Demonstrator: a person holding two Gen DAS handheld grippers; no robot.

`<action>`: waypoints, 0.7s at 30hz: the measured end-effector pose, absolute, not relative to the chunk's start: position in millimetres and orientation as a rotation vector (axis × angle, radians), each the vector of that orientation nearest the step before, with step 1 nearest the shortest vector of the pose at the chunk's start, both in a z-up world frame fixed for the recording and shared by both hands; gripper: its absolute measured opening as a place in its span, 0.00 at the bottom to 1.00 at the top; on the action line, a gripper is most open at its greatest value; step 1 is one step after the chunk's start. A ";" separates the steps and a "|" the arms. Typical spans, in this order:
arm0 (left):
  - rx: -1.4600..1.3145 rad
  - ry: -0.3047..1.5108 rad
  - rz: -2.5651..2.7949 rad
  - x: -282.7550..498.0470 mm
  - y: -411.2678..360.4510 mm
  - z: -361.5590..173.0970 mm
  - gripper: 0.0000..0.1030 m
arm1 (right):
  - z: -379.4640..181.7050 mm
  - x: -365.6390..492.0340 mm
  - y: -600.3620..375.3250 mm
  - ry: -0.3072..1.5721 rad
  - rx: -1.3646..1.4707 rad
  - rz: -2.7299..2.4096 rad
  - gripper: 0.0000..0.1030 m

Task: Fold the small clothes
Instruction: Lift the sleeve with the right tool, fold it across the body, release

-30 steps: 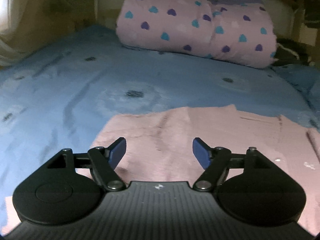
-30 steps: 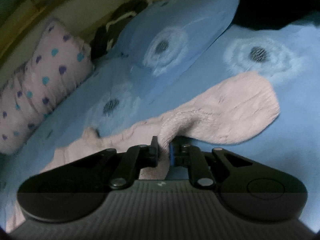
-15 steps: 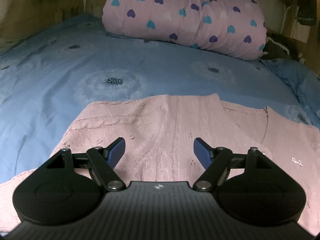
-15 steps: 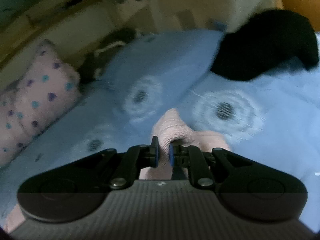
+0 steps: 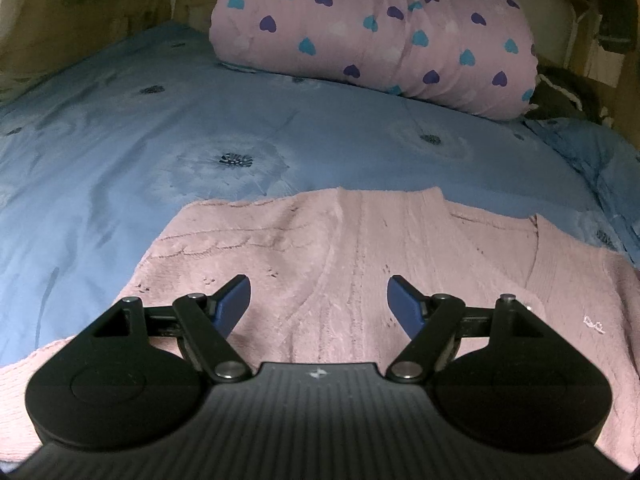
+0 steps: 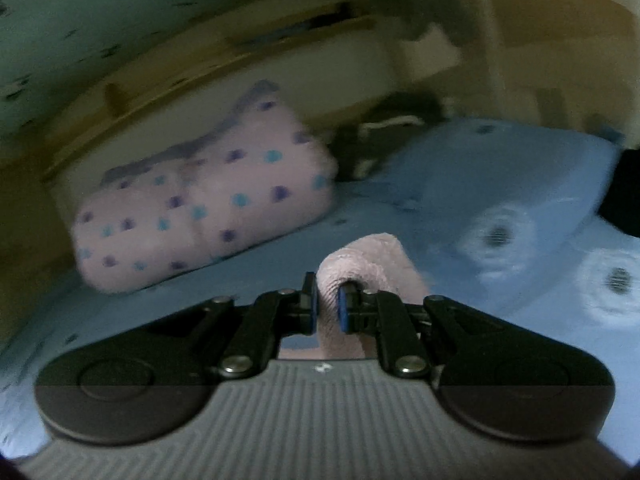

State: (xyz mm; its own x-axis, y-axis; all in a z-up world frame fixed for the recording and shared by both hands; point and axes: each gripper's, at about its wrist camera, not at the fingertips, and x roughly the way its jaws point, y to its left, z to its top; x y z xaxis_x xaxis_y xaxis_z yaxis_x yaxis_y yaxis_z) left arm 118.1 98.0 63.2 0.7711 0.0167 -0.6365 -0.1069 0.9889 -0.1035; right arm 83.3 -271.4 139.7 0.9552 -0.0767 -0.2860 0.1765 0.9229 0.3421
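A small pink knit sweater (image 5: pixel 352 248) lies spread flat on the blue bedsheet (image 5: pixel 160 140) in the left wrist view. My left gripper (image 5: pixel 319 300) is open and empty, hovering low over the sweater's body. In the right wrist view my right gripper (image 6: pixel 327 305) is shut on a fold of the pink sweater sleeve (image 6: pixel 368 264), lifted above the bed; the view is blurred by motion.
A rolled pink blanket with blue and purple hearts (image 5: pixel 380 36) lies at the head of the bed, also in the right wrist view (image 6: pixel 208 208). A blue pillow (image 6: pixel 500 176) and a black garment (image 6: pixel 624 196) lie at the right.
My right gripper has lifted the sleeve off the bed and swung it left toward the blanket. My left gripper has drawn back, staying open over the sweater.
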 end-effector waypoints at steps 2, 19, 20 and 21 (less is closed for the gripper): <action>-0.131 0.684 0.068 117.3 97.7 63.6 0.77 | 141.4 87.1 -247.2 0.282 0.350 -0.063 0.13; -0.134 0.696 0.067 115.7 101.2 64.6 0.77 | 20.1 139.2 -115.2 0.625 0.267 0.206 0.15; -0.135 0.699 0.066 115.8 100.2 63.9 0.77 | 16.1 138.5 -112.0 0.640 0.266 0.215 0.16; -0.134 0.700 0.062 115.9 99.1 63.5 0.77 | 13.4 137.9 -110.1 0.652 0.261 0.218 0.17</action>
State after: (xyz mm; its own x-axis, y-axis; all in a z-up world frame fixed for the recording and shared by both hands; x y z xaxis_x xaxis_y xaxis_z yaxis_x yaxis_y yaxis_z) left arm 115.9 99.1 63.5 0.7631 0.0122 -0.6462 -0.1023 0.9895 -0.1021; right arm 137.9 -110.1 13.4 0.7743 0.2801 -0.5674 -0.1175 0.9448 0.3059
